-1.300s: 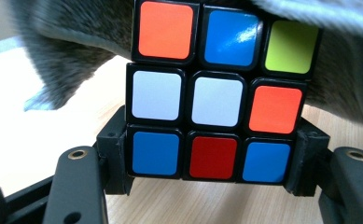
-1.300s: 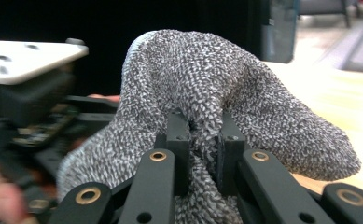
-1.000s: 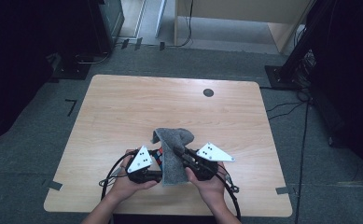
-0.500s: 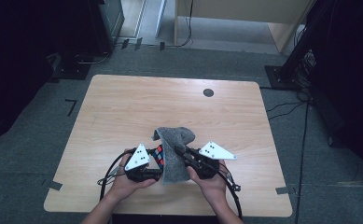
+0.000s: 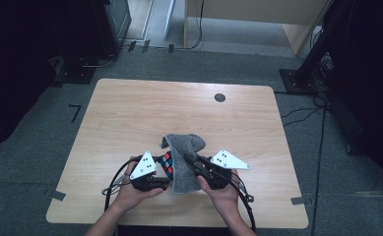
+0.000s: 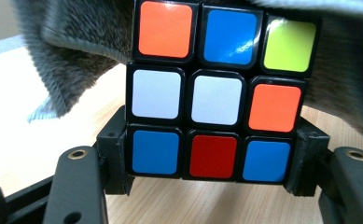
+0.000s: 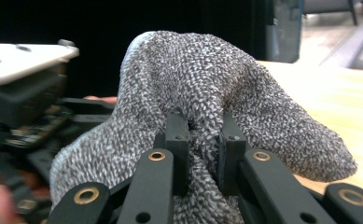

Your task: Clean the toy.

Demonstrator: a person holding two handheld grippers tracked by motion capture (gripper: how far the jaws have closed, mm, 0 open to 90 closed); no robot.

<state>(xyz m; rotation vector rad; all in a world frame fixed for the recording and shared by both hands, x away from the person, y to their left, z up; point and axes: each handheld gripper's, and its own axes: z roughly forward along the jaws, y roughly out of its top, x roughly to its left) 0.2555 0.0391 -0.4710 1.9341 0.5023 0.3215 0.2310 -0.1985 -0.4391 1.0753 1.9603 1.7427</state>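
A colour cube (image 6: 216,91) with orange, blue, white, red and yellow-green squares is clamped at its bottom row by my left gripper (image 6: 209,156). From above, the cube (image 5: 167,164) peeks out beside the left gripper (image 5: 165,169), near the table's front edge. A grey knitted cloth (image 5: 184,160) is draped against the cube. My right gripper (image 7: 206,140) pinches a fold of the cloth (image 7: 202,93), and in the high view the right gripper (image 5: 190,161) reaches in from the right.
The wooden table (image 5: 144,113) has a small dark round hole (image 5: 220,97) at its far right. A person's hands (image 5: 130,194) hold both grippers at the front edge. Dark equipment and a cabinet stand on the floor beyond the table.
Both hands stay in place near the front edge. The top of the cloth has sagged a little lower over the cube.
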